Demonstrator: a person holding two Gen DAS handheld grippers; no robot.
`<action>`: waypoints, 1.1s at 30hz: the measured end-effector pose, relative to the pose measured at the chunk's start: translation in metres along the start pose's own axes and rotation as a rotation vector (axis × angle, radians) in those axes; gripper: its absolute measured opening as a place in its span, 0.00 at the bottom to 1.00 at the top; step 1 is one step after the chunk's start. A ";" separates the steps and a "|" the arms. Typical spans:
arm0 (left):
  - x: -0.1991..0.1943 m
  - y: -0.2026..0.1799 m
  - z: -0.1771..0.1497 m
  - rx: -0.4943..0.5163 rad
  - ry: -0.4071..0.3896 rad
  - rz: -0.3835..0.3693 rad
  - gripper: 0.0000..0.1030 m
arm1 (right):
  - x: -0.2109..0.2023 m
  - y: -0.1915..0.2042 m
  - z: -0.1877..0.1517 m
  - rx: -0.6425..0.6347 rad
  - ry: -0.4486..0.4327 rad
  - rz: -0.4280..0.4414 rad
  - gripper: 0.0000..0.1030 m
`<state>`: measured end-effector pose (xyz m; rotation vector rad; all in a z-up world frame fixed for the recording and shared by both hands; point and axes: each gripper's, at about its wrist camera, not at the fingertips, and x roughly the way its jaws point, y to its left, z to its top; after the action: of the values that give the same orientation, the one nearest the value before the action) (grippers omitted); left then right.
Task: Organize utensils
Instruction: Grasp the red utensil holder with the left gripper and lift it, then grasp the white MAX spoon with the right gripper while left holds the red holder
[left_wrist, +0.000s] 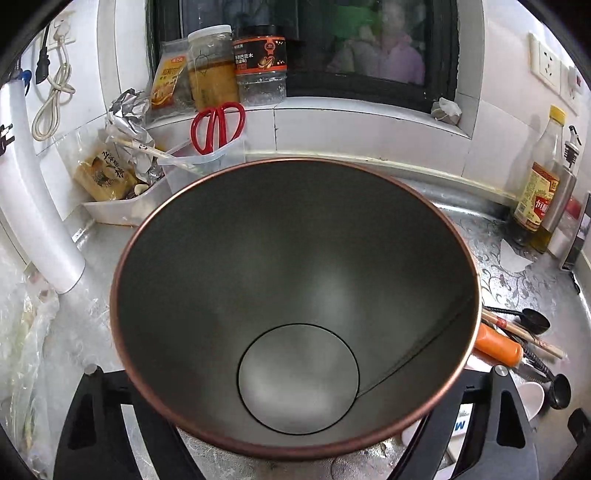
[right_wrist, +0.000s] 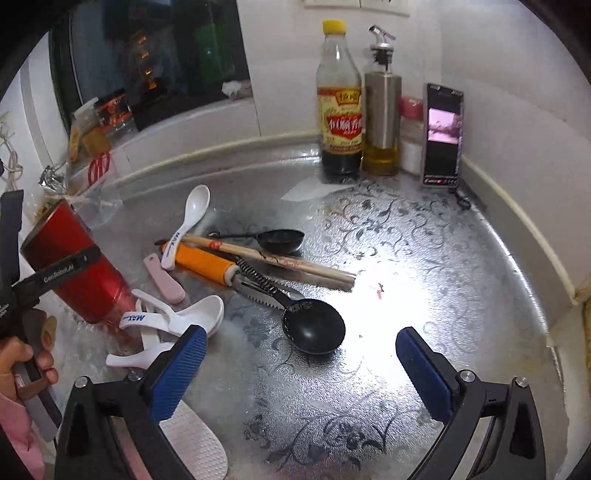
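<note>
L tool (right_wrist: 55, 273) clamped on red cup (right_wrist: 79, 266), tilted w/ base on desk (right_wrist: 424, 258), R tool (right_wrist: 301, 369) fingers apart w/ nothing btwn, just behind it black spoon (right_wrist: 314, 326), utensil heap right of cup, bottles (right_wrist: 340, 110) far behind.

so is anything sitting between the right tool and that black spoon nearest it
Nothing visible does. The right tool hangs open just short of the black spoon, with only bare patterned countertop between them. The white spoons lie off to its left finger's side, and the spoon's handle runs under the orange-handled peeler, away from the tool.
</note>
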<state>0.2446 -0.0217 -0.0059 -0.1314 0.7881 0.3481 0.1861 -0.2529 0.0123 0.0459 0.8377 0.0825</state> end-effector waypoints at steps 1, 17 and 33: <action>0.000 0.000 0.000 0.001 -0.004 0.001 0.87 | 0.001 0.000 0.000 0.001 0.002 0.004 1.00; -0.028 0.021 -0.027 0.101 0.028 -0.101 0.87 | -0.002 0.014 -0.006 0.086 0.004 -0.020 1.00; -0.060 0.037 -0.061 0.223 0.056 -0.209 0.87 | 0.010 0.033 -0.003 0.179 0.021 0.137 0.75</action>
<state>0.1515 -0.0179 -0.0056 -0.0133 0.8548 0.0574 0.1888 -0.2188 0.0052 0.2712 0.8608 0.1365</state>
